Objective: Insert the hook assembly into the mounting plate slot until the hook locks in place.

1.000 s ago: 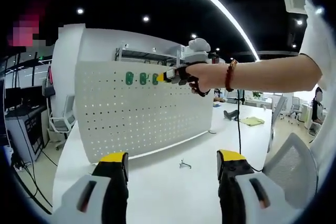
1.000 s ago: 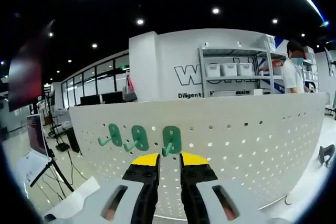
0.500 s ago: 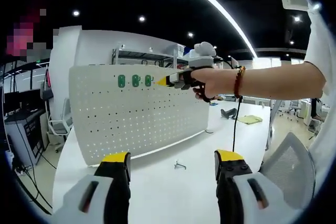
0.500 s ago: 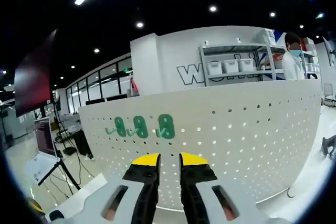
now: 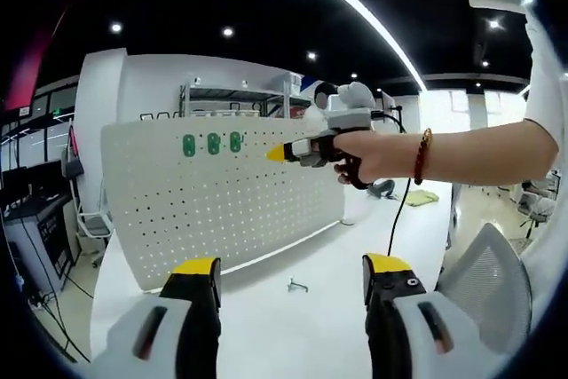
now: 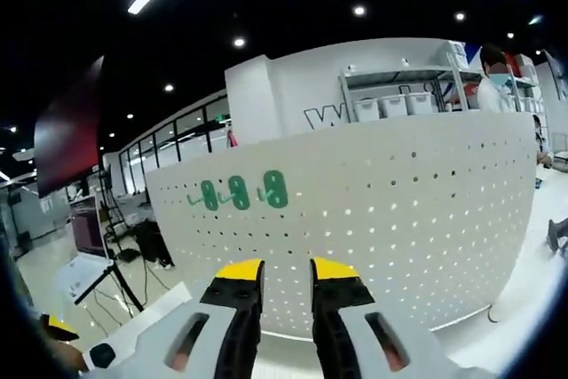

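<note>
A white pegboard (image 5: 231,201) (image 6: 399,210) stands upright on the table. Three green hooks (image 5: 213,143) (image 6: 240,193) hang side by side near its upper left. In the left gripper view a person's hand holds my right gripper (image 5: 277,153) a little to the right of the hooks and off the board. In its own view my right gripper (image 6: 287,271) faces the board below the hooks, jaws a narrow gap apart with nothing between them. My left gripper (image 5: 291,274) is wide open and empty, low over the table in front of the board.
A small loose metal hook (image 5: 296,286) lies on the white table (image 5: 328,264) before the board. A grey chair (image 5: 493,264) stands at the right, and a cable hangs from the right gripper. Shelves and a person (image 6: 493,68) are behind the board.
My right gripper has let go of the rightmost green hook, which stays on the board, and has drawn back from it. The left view has shifted slightly.
</note>
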`<state>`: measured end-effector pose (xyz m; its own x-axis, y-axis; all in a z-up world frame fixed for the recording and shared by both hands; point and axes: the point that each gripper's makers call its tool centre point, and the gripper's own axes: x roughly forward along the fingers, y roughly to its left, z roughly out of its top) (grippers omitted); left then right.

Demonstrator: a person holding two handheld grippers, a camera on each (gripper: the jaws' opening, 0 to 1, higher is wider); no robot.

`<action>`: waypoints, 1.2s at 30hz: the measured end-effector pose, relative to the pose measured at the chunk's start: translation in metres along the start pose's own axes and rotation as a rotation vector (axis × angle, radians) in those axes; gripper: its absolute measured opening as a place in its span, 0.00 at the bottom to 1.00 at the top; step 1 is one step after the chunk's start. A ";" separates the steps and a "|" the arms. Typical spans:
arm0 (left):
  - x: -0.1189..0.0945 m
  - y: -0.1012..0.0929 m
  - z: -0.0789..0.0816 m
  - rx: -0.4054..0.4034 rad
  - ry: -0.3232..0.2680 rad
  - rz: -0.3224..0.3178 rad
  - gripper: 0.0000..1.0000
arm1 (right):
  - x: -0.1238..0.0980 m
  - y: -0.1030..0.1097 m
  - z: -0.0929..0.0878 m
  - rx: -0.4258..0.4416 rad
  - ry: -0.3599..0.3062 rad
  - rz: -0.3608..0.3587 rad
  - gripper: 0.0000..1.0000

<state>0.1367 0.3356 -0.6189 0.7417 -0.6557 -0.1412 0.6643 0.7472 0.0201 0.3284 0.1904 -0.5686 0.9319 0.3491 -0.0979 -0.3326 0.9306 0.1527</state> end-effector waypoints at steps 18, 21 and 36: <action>0.029 -0.022 -0.005 0.015 0.037 -0.067 0.65 | -0.034 -0.003 -0.029 -0.062 0.063 0.103 0.23; 0.035 -0.025 -0.008 0.012 0.045 -0.083 0.64 | -0.040 -0.007 -0.032 -0.060 0.062 0.116 0.23; 0.059 -0.038 -0.019 0.014 0.084 -0.145 0.62 | -0.074 -0.033 -0.044 -0.131 0.059 0.084 0.23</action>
<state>0.1529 0.2705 -0.6470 0.6281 -0.7447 -0.2259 0.7654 0.6435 0.0070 0.2646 0.1383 -0.6093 0.8912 0.4288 -0.1482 -0.4288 0.9028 0.0337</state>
